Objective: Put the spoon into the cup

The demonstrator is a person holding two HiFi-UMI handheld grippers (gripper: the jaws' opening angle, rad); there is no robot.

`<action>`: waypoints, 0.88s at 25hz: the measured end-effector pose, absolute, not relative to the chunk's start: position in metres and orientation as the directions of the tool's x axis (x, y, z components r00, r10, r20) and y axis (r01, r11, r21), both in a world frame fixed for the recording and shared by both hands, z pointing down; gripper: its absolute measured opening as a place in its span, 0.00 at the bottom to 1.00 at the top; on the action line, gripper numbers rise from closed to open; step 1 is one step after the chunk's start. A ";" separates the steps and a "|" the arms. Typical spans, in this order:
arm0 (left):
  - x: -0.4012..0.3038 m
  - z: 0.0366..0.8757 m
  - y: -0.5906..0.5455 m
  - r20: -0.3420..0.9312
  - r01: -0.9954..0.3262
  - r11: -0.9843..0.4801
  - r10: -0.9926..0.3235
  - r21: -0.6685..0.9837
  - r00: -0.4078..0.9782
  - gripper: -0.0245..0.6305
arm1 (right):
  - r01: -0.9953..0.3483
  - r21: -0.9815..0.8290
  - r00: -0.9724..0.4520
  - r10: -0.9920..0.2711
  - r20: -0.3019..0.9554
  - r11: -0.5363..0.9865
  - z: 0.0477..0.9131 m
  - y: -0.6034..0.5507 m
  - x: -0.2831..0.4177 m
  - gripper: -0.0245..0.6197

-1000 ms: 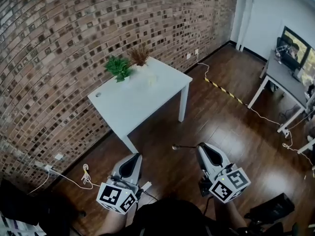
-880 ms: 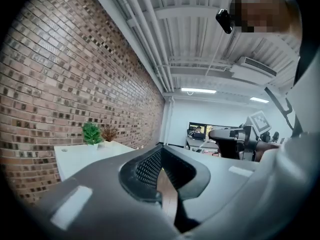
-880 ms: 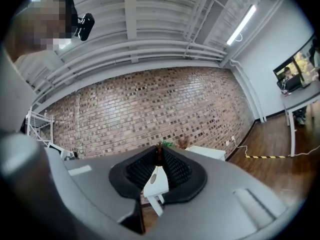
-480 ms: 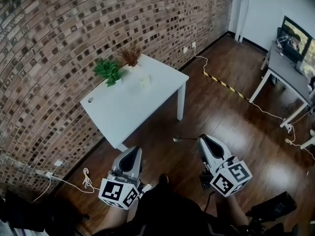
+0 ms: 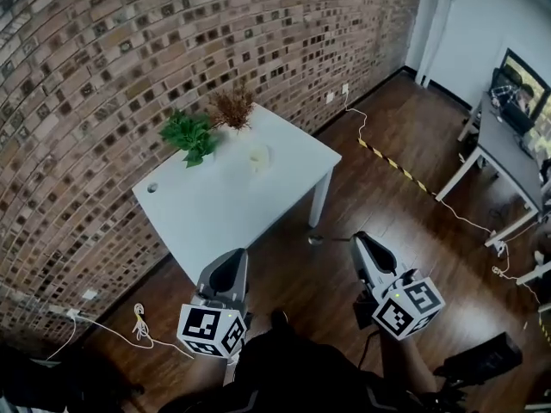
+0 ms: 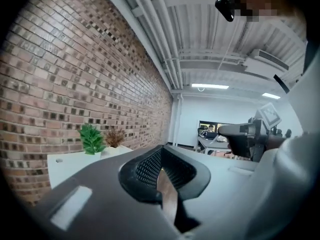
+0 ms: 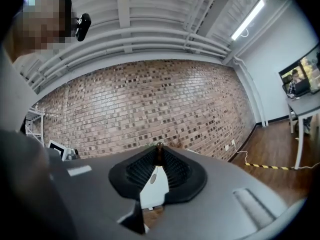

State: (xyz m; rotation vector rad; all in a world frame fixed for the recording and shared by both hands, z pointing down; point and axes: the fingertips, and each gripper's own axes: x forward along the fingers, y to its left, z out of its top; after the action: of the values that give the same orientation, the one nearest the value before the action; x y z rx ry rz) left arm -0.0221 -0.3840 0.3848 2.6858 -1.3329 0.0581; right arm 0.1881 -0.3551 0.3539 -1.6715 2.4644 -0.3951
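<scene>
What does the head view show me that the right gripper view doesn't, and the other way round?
Head view only: the cup standing on the white table near a green plant and a dried plant, the left gripper, and the spoon, bowl jutting sideways from the right gripper. Right gripper view only: the ceiling beams and its jaws closed on the spoon's handle. Both: the brick wall, the striped floor tape, and the table, only a sliver between the jaws there.
</scene>
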 end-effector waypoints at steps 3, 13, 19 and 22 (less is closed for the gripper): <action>-0.039 0.377 -0.426 0.060 -0.804 -0.586 -0.803 0.105 0.593 0.03 | -0.889 -0.272 -0.395 -0.917 0.047 0.369 0.351 -0.398 0.179 0.11; -0.044 0.388 -0.510 0.063 -0.793 -0.581 -0.798 0.185 0.599 0.03 | -0.877 -0.255 -0.440 -0.893 0.092 0.406 0.358 -0.516 0.154 0.11; -0.044 0.390 -0.557 0.078 -0.840 -0.515 -0.843 0.172 0.533 0.03 | -0.858 -0.259 -0.483 -0.869 0.109 0.444 0.361 -0.572 0.166 0.11; -0.031 0.396 -0.578 0.094 -0.857 -0.486 -0.858 0.170 0.505 0.03 | -0.835 -0.275 -0.522 -0.845 0.117 0.477 0.368 -0.602 0.174 0.11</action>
State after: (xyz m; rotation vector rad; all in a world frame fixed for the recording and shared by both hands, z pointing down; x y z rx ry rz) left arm -0.0308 -0.5777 0.3956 2.5517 -1.4727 -0.0051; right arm 0.1738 -0.6015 0.3685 -1.5187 2.6695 -0.4665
